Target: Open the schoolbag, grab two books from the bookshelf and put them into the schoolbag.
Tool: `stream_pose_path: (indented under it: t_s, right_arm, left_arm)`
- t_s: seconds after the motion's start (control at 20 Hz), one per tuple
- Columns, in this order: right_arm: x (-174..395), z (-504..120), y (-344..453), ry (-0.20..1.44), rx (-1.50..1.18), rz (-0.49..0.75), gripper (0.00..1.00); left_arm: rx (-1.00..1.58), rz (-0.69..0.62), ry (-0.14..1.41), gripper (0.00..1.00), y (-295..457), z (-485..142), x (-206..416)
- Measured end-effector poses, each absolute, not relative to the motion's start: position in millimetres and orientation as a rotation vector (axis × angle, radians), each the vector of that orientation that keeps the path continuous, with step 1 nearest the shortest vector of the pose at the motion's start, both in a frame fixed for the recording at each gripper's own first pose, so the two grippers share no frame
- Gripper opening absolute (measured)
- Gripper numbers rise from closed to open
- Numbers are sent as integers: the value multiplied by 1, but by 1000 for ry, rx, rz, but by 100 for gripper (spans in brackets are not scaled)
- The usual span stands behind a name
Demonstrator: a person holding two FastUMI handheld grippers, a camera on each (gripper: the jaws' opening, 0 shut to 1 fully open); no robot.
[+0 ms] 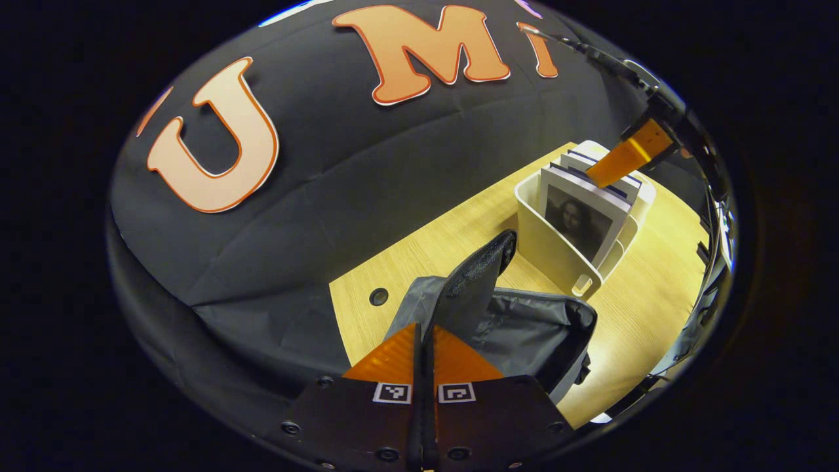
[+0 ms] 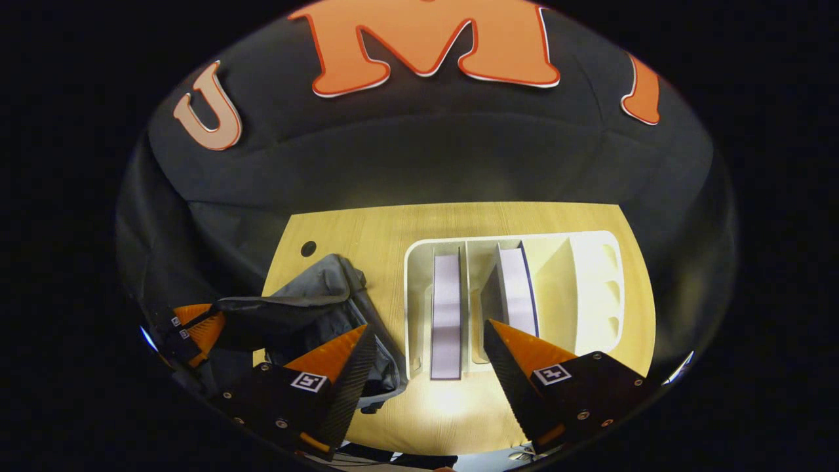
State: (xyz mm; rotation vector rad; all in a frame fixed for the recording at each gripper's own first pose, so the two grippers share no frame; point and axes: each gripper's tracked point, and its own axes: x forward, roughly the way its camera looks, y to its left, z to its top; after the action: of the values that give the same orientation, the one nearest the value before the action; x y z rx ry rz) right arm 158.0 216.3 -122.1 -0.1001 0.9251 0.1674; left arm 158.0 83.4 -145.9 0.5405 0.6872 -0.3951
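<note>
The left gripper [image 1: 425, 341] is pinched tight on the grey schoolbag's [image 1: 524, 328] flap [image 1: 475, 275], holding it up. The bag sits open on the wooden table [image 1: 642, 308]. The right gripper [image 2: 429, 341] hangs wide open, empty, above the white bookshelf [image 2: 590, 275] just beside the bag. Two books [image 2: 447, 314] stand inside (each in its own slot).

table [image 2: 367, 229]: light wood, lit | cable hole [image 2: 308, 248]: round, near back-left corner
</note>
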Motion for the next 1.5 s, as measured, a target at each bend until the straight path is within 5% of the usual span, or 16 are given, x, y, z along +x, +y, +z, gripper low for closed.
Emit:
stream_pose_path:
  t_s: [0.4, 0.5, 0.55, 0.65, 0.7, 0.75, 1.1, 1.5]
  right_arm:
    - [195, -175, 215, 1033, -125, 108, 98]
    - [197, -185, 216, 1069, -122, 106, 89]
    - [197, -191, 215, 1089, -125, 100, 70]
    - [199, -198, 208, 1106, -143, 71, 55]
    - [203, -198, 206, 1104, -133, 64, 58]
    - [202, -198, 208, 1103, -125, 56, 39]
    - [191, -160, 211, 1060, -105, 35, 33]
    - [146, -45, 211, 838, -59, -14, 32]
  left_arm:
    - [541, -401, 702, 0, 87, -150, 159]
    - [538, -401, 704, 1, 86, -150, 159]
    - [535, -400, 705, 1, 86, -151, 158]
    - [535, -397, 707, 1, 88, -153, 158]
    - [538, -396, 711, 1, 88, -154, 158]
    - [541, -395, 712, 1, 89, -155, 158]
    - [551, -408, 706, 1, 88, -158, 157]
    - [617, -448, 658, 1, 81, -162, 158]
